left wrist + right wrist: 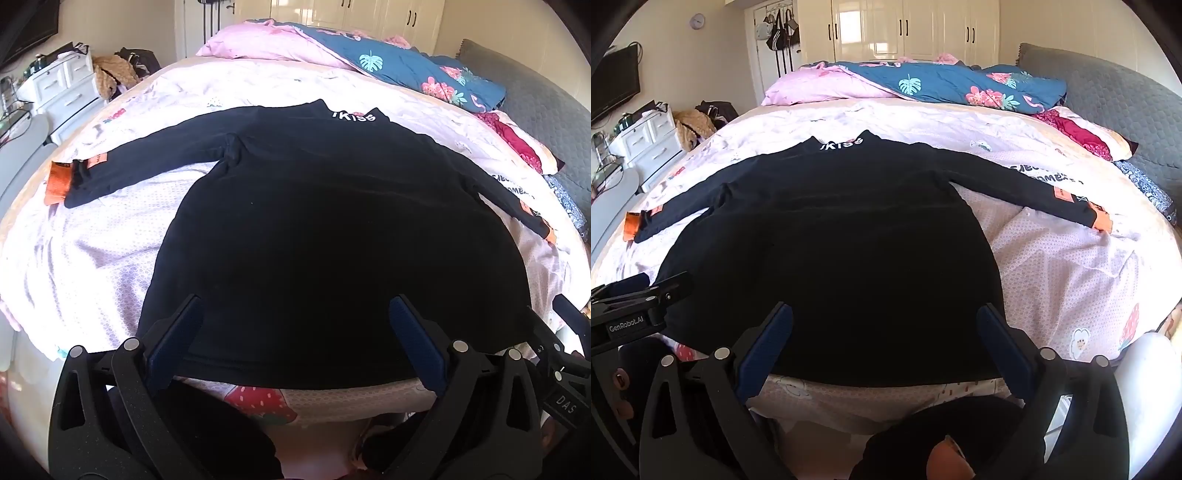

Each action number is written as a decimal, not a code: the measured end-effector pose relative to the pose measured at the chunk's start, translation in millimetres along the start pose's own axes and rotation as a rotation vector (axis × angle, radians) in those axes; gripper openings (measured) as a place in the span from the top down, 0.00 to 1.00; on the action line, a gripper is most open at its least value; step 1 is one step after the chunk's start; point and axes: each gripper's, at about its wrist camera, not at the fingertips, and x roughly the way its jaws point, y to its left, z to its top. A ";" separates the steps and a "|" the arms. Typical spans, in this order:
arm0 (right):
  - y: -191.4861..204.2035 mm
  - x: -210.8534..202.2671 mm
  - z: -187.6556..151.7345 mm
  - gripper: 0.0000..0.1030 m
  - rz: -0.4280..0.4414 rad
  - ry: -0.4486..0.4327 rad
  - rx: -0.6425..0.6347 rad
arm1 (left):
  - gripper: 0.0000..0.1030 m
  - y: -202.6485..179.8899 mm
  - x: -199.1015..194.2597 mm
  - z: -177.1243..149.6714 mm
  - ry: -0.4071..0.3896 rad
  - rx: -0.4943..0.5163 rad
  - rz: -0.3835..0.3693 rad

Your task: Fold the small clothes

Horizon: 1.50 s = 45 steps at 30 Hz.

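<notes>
Both grippers, left gripper (295, 325) and right gripper (884, 325), are hovering with fingers spread apart over the near hem of the black top (831, 240), lying flat ahead with no fold begun

Black plastic gripper (295, 321), blue finger pads (417, 339), silver round screws (131, 344).

We note a bed sheet (1052, 266), pale pink and patterned, with a blue floral duvet (960, 86) and pink pillow (812, 90) at its far edge. Grey headboard (1115, 96) at right; white drawers (650, 140), TV (613, 85), wardrobe (905, 29) and wall clock (697, 21) beyond.
</notes>
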 end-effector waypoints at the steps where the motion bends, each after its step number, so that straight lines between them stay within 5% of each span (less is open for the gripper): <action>1: 0.0 0.1 0.5 0.04 -0.001 0.001 -0.001 | 0.09 0.2 -0.4 0.5 0.000 0.000 0.000; 45: -0.5 -0.8 0.0 0.04 -0.014 -0.005 -0.004 | 0.09 0.2 0.2 0.3 -0.001 0.000 -0.005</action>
